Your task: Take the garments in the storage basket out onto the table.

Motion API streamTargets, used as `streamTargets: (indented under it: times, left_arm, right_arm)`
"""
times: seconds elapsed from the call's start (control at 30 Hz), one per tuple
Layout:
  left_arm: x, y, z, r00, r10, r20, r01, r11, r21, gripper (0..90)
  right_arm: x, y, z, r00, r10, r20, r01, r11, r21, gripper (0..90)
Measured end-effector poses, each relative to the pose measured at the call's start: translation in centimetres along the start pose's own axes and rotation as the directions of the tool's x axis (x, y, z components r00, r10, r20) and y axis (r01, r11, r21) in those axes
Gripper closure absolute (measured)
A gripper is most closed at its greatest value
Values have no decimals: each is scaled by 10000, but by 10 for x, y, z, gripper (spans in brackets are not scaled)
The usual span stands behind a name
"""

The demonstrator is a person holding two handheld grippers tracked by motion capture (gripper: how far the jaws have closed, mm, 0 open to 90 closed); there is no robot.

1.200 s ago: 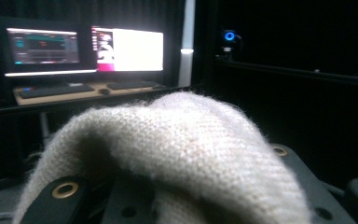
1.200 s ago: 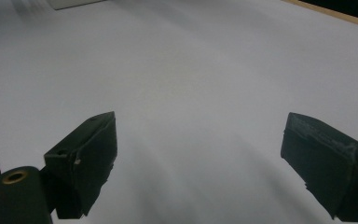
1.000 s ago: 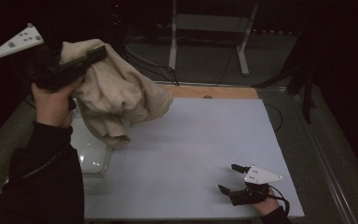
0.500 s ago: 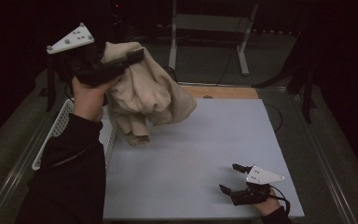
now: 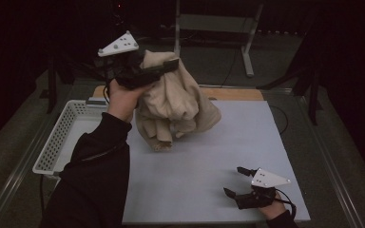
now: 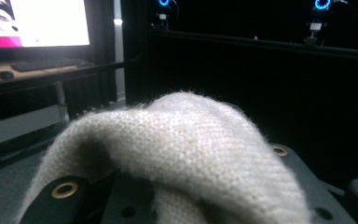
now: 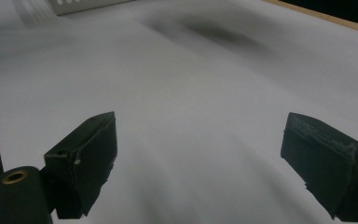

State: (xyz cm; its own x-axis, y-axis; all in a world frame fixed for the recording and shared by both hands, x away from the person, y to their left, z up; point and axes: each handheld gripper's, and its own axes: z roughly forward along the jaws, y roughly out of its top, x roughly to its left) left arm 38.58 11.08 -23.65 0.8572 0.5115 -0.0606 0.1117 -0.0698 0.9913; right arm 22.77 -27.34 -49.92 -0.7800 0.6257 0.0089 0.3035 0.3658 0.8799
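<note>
While the left gripper stays clamped on the beige sweater, it has carried the bundle rightward from above the white basket over the bench; the right gripper rests open, unmoved.

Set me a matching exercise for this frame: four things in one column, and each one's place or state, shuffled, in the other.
Things:
1. left gripper
2. right gripper
3. beige knit garment
4. white basket

Places or states:
A. jaws apart, low over the white tabletop
B. stands at the table's left edge
C. hangs bunched above the table
D. raised, clamped on fabric

Pairs: 1-D, 2-A, 3-C, 4-B
</note>
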Motion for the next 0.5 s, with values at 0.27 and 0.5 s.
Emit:
streamTargets:
  times: [0.27, 0.5]
  left_arm:
    - [-4, -14, 30, 9997, -26, 263, 17, 9994, 346, 711]
    - [-6, -32, 56, 9990, -82, 438, 50, 9974, 725, 710]
  right_arm:
    - [-1, 0, -1, 10000, 45, 4, -45, 10000, -80, 109]
    - [-1, 1, -2, 9999, 106, 30, -106, 9998, -146, 109]
